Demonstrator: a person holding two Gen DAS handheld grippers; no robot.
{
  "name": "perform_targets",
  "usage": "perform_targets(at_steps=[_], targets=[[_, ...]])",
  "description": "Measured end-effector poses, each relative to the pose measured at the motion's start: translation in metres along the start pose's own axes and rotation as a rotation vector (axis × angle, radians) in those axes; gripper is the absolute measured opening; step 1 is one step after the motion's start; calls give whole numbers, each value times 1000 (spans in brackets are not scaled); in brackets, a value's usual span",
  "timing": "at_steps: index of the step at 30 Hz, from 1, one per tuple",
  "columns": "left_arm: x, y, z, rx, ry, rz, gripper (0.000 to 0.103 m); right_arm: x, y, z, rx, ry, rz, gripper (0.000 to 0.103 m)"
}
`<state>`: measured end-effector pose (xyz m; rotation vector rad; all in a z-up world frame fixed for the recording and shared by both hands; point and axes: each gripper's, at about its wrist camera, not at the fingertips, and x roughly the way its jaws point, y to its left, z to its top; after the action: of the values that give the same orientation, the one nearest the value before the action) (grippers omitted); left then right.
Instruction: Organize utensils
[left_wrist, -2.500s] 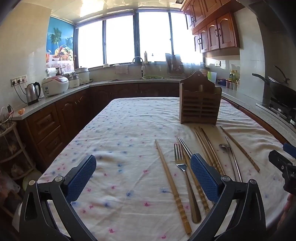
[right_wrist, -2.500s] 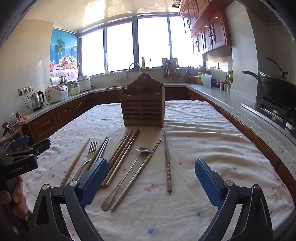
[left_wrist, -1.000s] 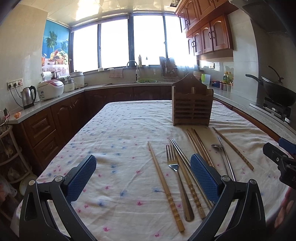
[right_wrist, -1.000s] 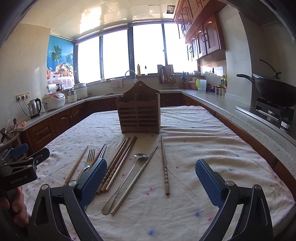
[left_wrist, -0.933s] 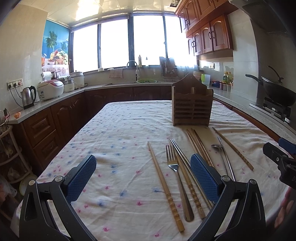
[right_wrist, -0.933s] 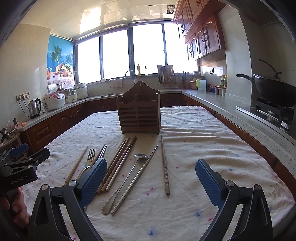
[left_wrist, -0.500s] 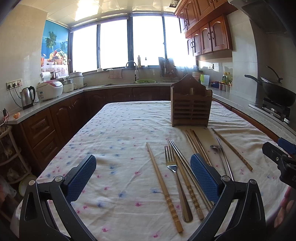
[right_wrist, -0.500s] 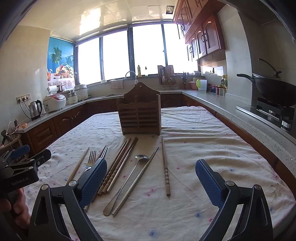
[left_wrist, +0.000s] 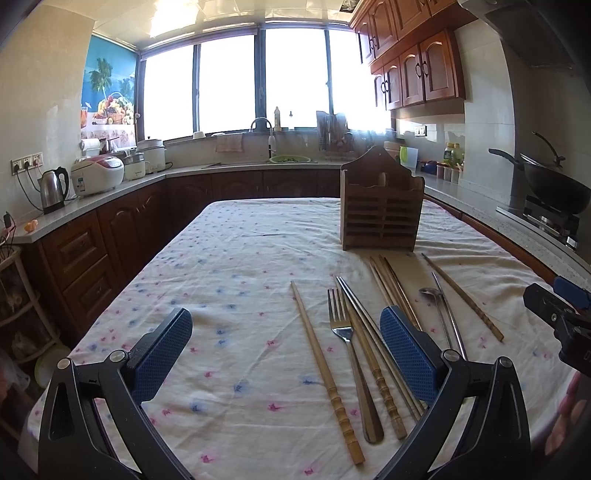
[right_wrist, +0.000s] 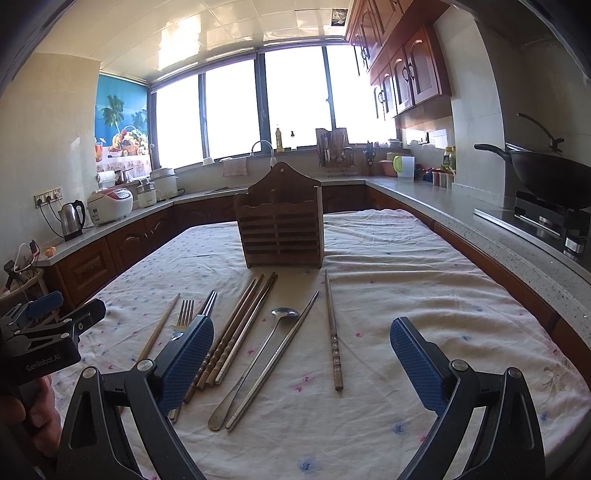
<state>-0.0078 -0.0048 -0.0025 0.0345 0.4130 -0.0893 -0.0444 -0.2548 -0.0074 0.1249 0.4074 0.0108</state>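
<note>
A wooden utensil holder (left_wrist: 381, 211) (right_wrist: 282, 221) stands upright on the table. In front of it lie several wooden chopsticks (left_wrist: 320, 356) (right_wrist: 333, 332), a metal fork (left_wrist: 347, 343) (right_wrist: 183, 312), a metal spoon (left_wrist: 436, 306) (right_wrist: 255, 365) and metal chopsticks (right_wrist: 275, 360). My left gripper (left_wrist: 284, 350) is open and empty, low over the cloth, left of the fork. My right gripper (right_wrist: 301, 354) is open and empty above the spoon and metal chopsticks. Each gripper shows at the edge of the other's view.
The table carries a white floral cloth (left_wrist: 229, 280) (right_wrist: 424, 280). Kitchen counters run around it, with a kettle (left_wrist: 53, 188), rice cooker (left_wrist: 96, 174), sink (left_wrist: 258, 162) and a wok on the stove (right_wrist: 550, 175).
Both grippers have tilted up slightly and stay open. The utensils have not moved.
</note>
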Motion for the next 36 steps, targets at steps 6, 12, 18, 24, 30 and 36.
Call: perform_targets(at_steps=[6,12,18,24,30,36], targets=[[8,1,2,-19,34,-12,103,3,0,1,11,11,8,98],[19,5,8,-36,84,-26,103,10,-4,4,33,41,17,98],[39,7,15,-40,148,-50,98,22,-12,11,80,97,42,97],[62,10,24,-57,217,-86,91,37,-19,21,126,152,66,95],[87,4,32,-29,280,-148,78,61,-13,27,151,224,121,71],[118,-1,39,2,352,-228,63,98,-7,24,179,354,172,46]])
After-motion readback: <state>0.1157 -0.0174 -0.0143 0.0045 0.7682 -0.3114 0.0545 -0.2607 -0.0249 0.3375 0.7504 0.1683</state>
